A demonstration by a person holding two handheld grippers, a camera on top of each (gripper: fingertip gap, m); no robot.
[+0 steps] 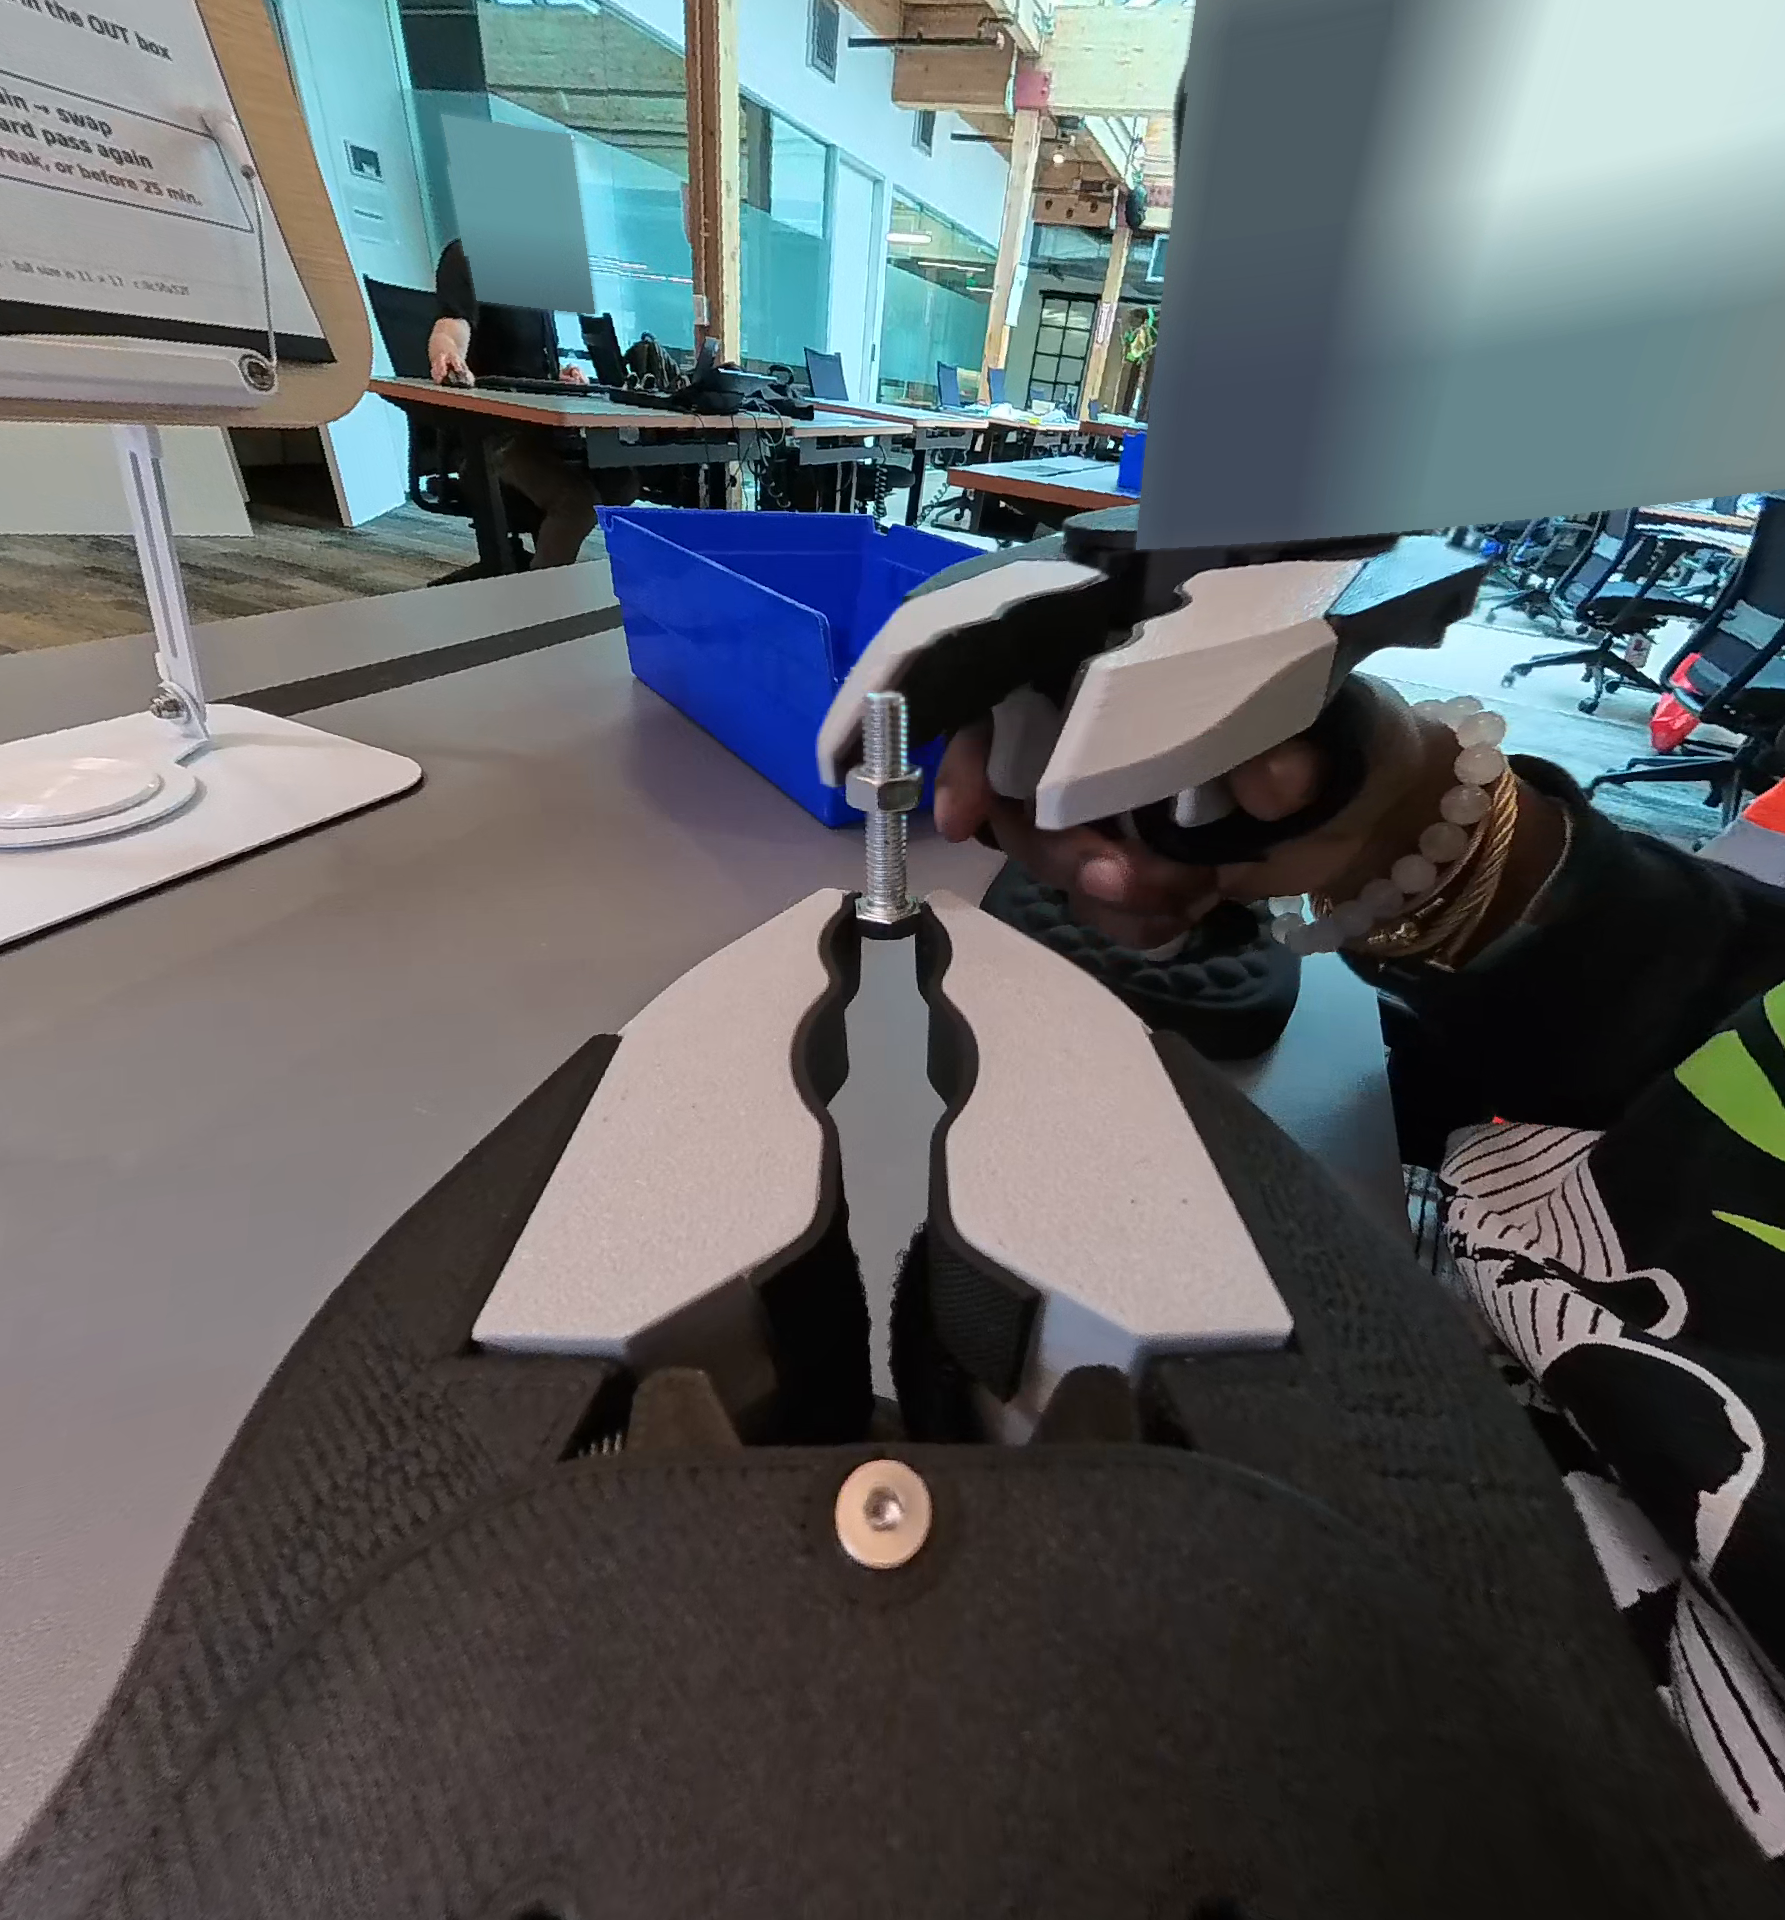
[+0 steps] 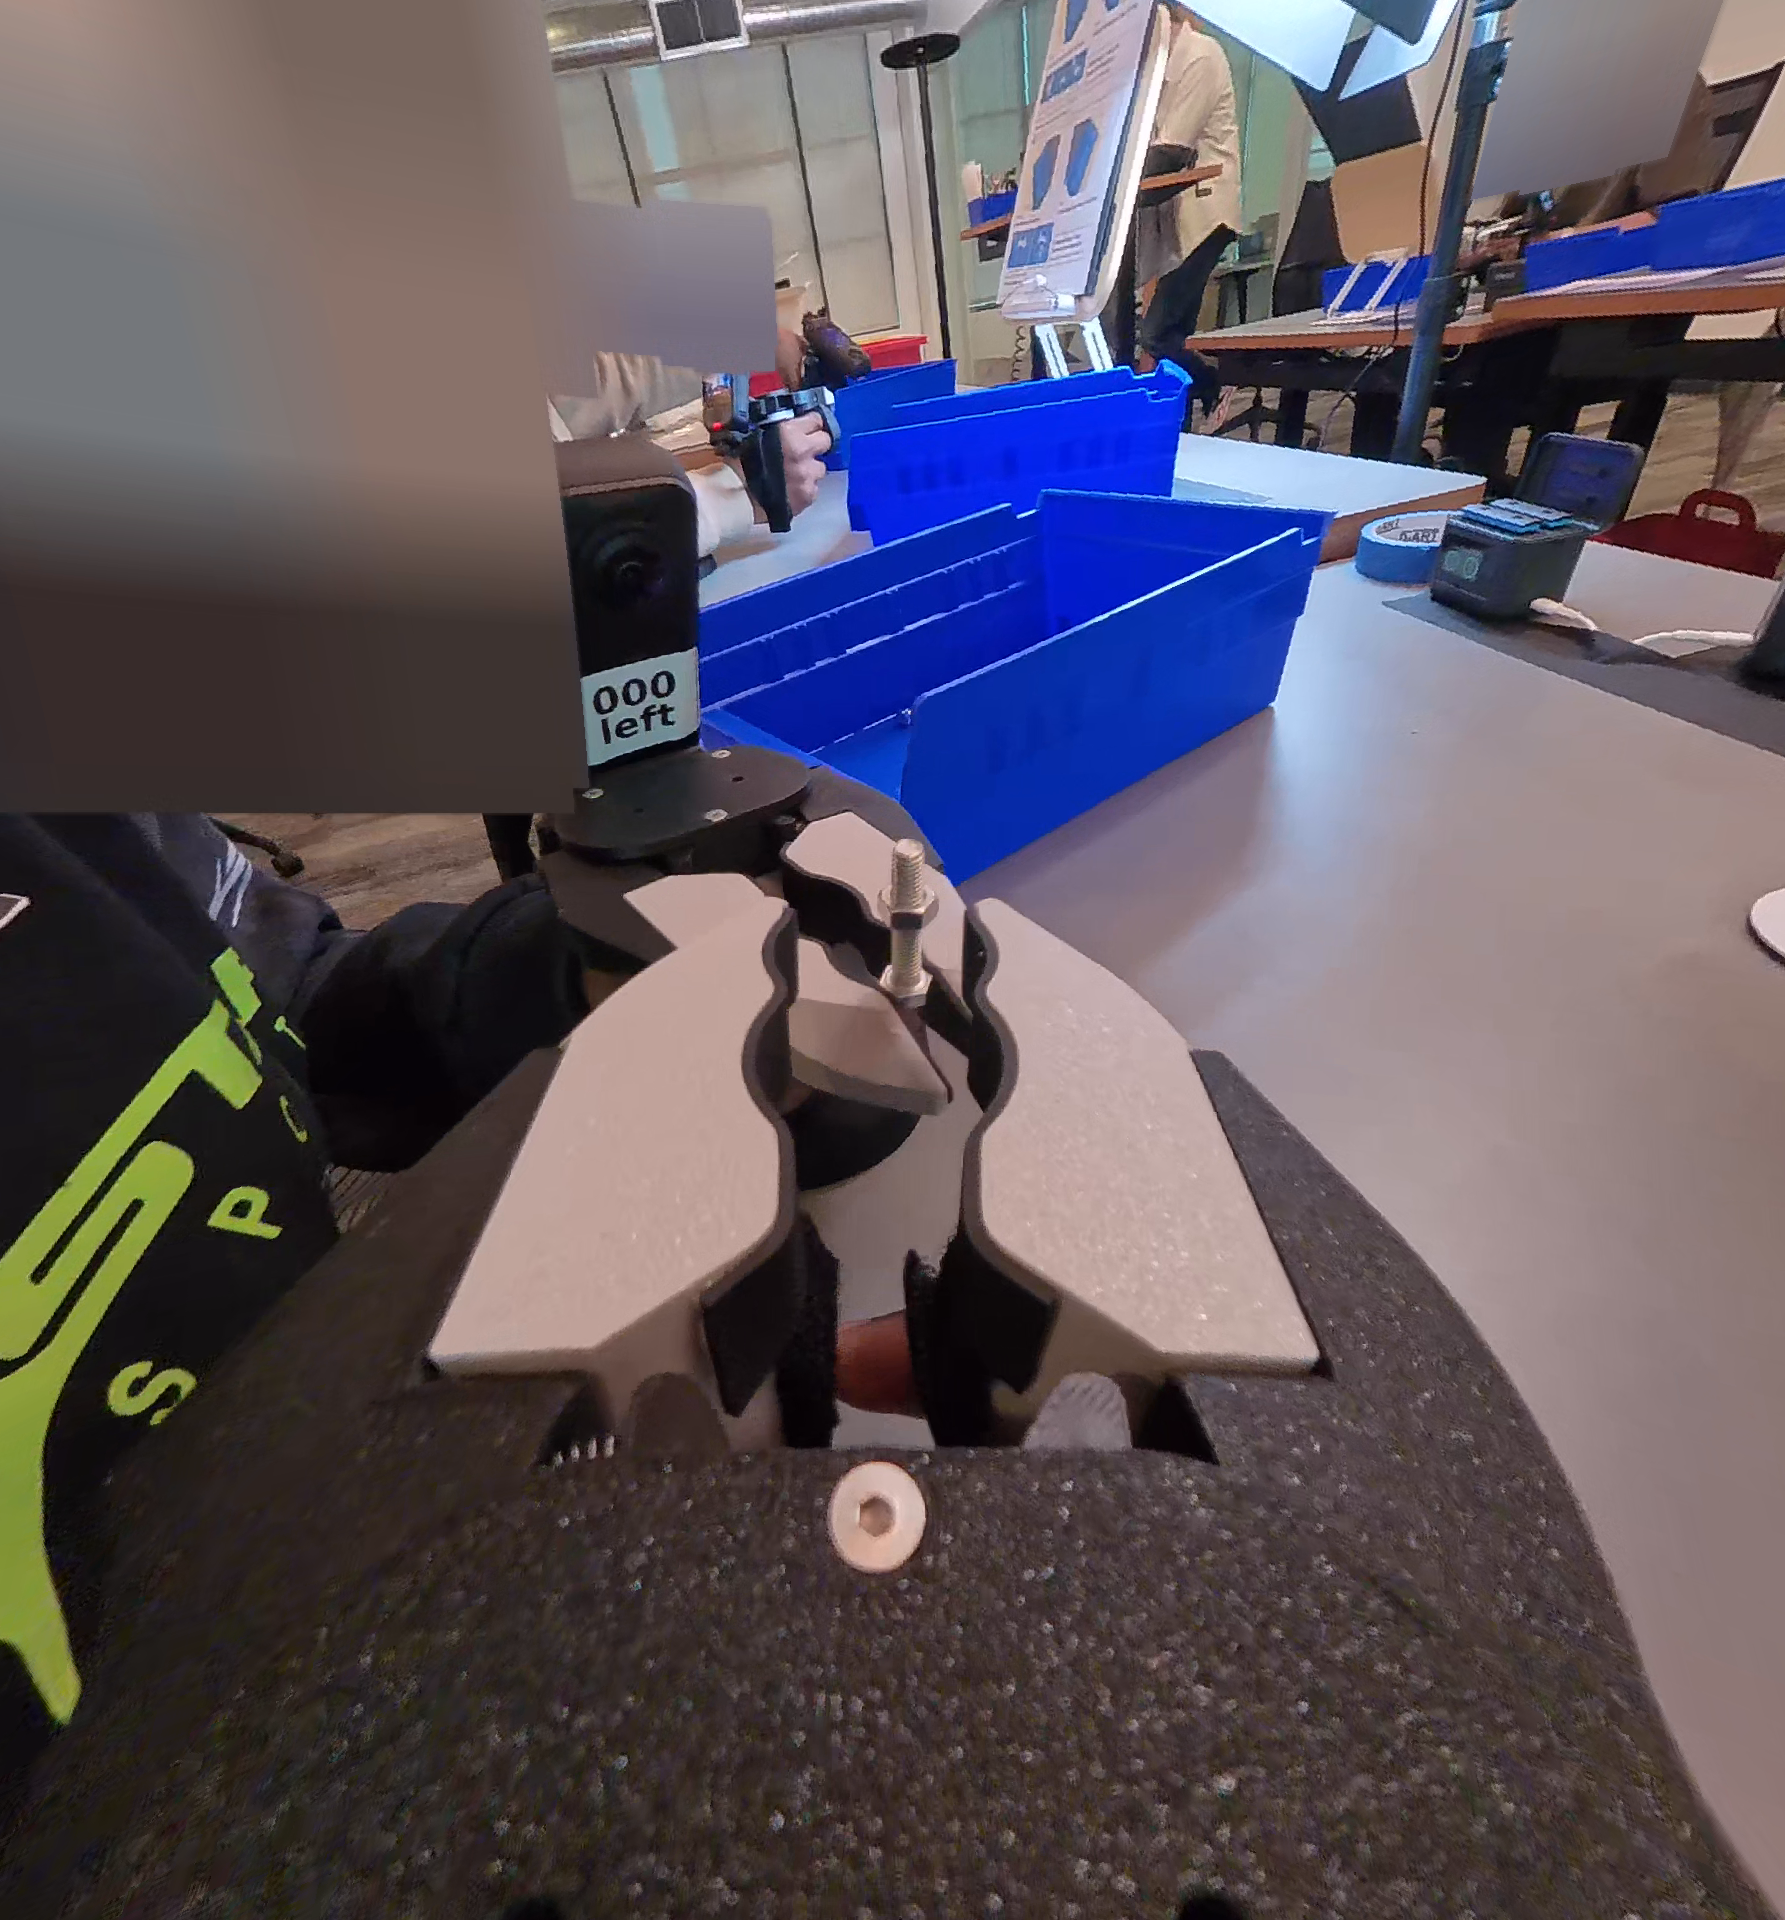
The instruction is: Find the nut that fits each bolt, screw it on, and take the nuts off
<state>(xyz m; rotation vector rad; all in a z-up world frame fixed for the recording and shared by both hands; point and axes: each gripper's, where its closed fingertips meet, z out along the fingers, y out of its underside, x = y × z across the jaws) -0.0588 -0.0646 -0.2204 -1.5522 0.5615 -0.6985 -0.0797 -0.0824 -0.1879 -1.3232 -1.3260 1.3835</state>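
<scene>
Your left gripper [image 1: 886,914] has pale grey fingers edged in black, set in a black textured body, and your right gripper [image 2: 883,971] shows the same grey and black. Between them you have a shiny silver bolt [image 1: 885,821] carrying a silver nut [image 1: 889,796]. The table [image 1: 296,1039] under you is plain matt grey. You see a bright blue bin [image 1: 753,644] beyond it, and a white stand base [image 1: 140,800] to one side. Your sleeve [image 1: 1553,935] is black, your top black with neon green lettering, and your wrist wears pale bead and gold bracelets [image 1: 1459,831]. A roll of blue tape [image 2: 1397,545] lies farther off
</scene>
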